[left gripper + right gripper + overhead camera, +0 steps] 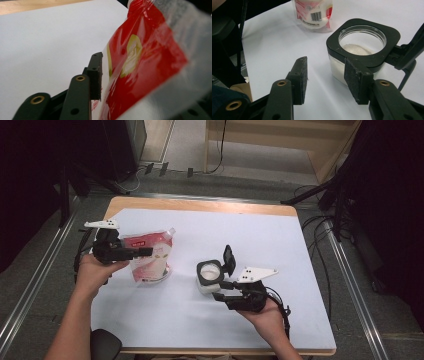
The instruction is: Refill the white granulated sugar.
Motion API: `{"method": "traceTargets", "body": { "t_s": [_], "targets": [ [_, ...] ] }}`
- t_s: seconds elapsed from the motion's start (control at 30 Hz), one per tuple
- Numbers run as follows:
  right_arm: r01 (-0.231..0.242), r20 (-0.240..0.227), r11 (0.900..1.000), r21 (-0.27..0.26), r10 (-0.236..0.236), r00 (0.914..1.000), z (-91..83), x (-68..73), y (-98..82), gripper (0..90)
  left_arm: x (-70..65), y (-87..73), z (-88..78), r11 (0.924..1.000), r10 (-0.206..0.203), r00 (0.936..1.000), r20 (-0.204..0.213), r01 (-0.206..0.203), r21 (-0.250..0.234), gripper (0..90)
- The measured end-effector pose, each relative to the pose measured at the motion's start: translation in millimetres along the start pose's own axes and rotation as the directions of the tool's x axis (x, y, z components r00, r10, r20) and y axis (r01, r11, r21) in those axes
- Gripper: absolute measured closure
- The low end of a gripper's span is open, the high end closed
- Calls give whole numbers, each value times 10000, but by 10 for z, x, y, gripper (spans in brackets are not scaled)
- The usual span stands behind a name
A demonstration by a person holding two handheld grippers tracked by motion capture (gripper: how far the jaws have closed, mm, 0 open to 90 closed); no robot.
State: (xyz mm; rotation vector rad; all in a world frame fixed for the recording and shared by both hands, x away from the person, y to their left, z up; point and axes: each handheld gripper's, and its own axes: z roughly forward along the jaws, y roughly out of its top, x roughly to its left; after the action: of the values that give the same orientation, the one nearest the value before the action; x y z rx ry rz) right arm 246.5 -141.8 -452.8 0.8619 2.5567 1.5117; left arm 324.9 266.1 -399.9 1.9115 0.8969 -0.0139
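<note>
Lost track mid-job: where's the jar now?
In the high view the jar stands open mid-table, right of the pouch, just ahead of the right hand-held gripper.

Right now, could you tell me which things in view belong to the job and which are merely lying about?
In the job:
- red and white pouch, between the left gripper jaws
- open jar of white powder, beside the right gripper

Lying about:
- cables on the floor
- wooden furniture beyond the table
</note>
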Motion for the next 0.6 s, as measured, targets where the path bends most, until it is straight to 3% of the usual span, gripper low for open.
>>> {"method": "traceTargets", "body": {
  "t_s": [0.6],
  "targets": [
    [67, 118, 9998, 186, -69, 9999, 28, -16, -11, 541, 8, -30, -136, 9992, 406, 9986, -334, -404, 43, 492]
  ]
}}
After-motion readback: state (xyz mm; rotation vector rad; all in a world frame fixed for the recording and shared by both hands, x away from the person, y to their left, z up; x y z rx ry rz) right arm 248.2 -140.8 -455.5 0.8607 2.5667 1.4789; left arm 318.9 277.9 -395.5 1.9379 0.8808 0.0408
